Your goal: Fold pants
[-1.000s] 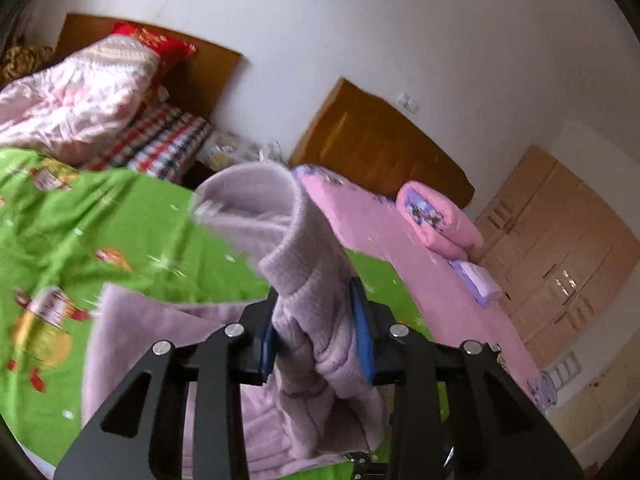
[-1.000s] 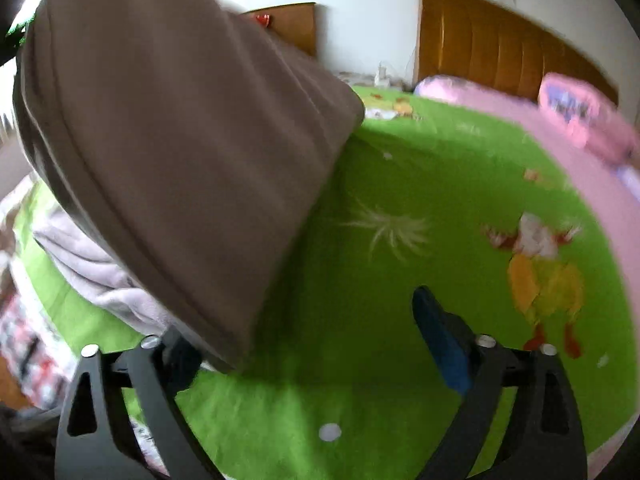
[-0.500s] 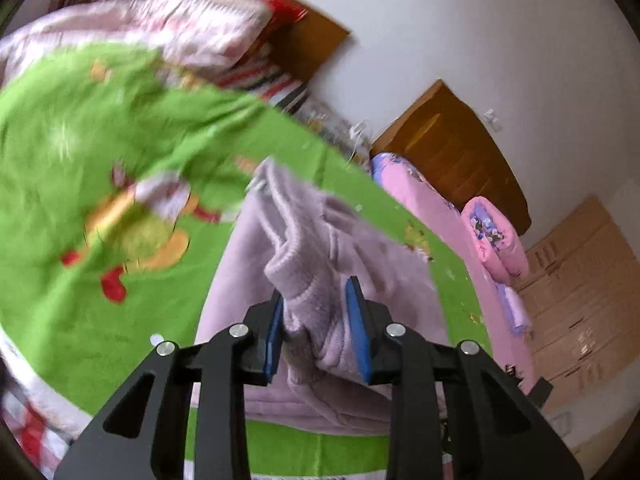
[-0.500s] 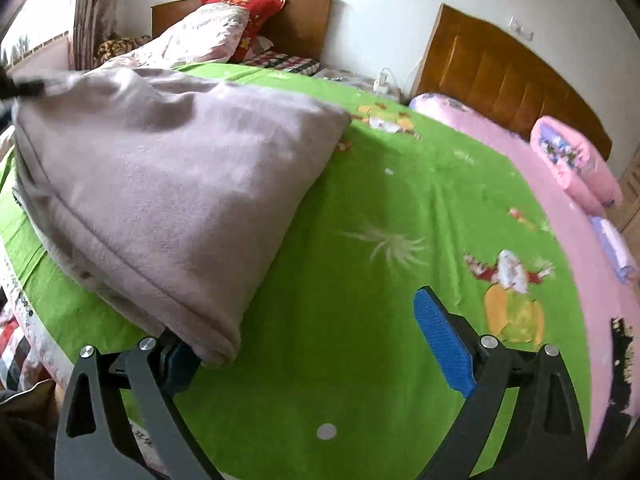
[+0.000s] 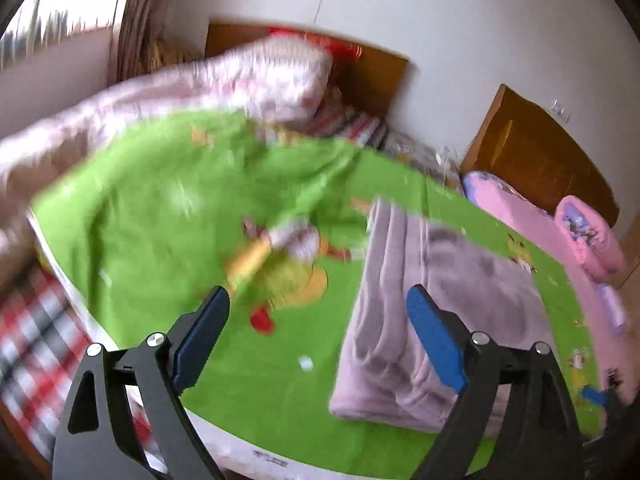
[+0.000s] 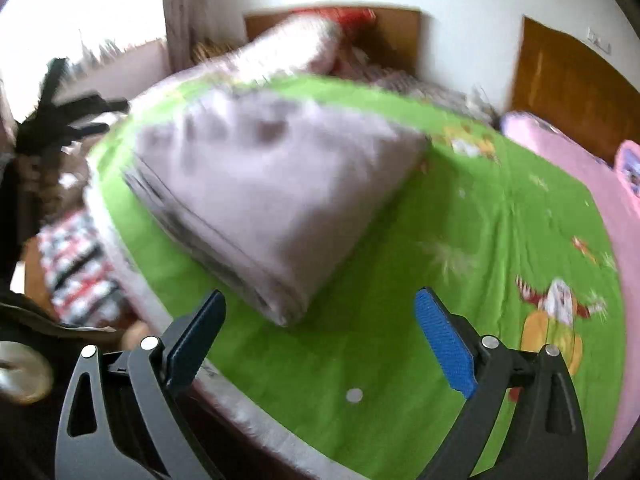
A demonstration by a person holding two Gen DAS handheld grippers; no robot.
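- The pants (image 5: 448, 312) lie as a folded mauve bundle on the green sheet (image 5: 168, 216), near the bed's front edge; in the right wrist view the same bundle (image 6: 272, 200) sits ahead and to the left of the jaws, layered edges facing the camera.
- The left gripper (image 5: 316, 344) has just been opening; its blue pads stand wide apart with only green sheet between them, and the bundle lies to the right behind the right-hand pad, so nothing is clamped.
- The right gripper (image 6: 320, 340) also stands wide apart and empty, the near corner of the bundle just beyond its left pad; whether that pad touches cloth I cannot tell through the blur.
- The step in hand looks like letting go after the last fold and tidying; to do it well, lift each gripper straight off and away so no pad drags a layer open.
- If the stack needs squaring, nudge the layered edge with a flat pad rather than pinching it; thick fleece-like cloth probably springs back, so a light press on top may help it settle.
- Keep the bundle back from the bed edge; both views are smeared, so how neat the far corners are cannot be judged.
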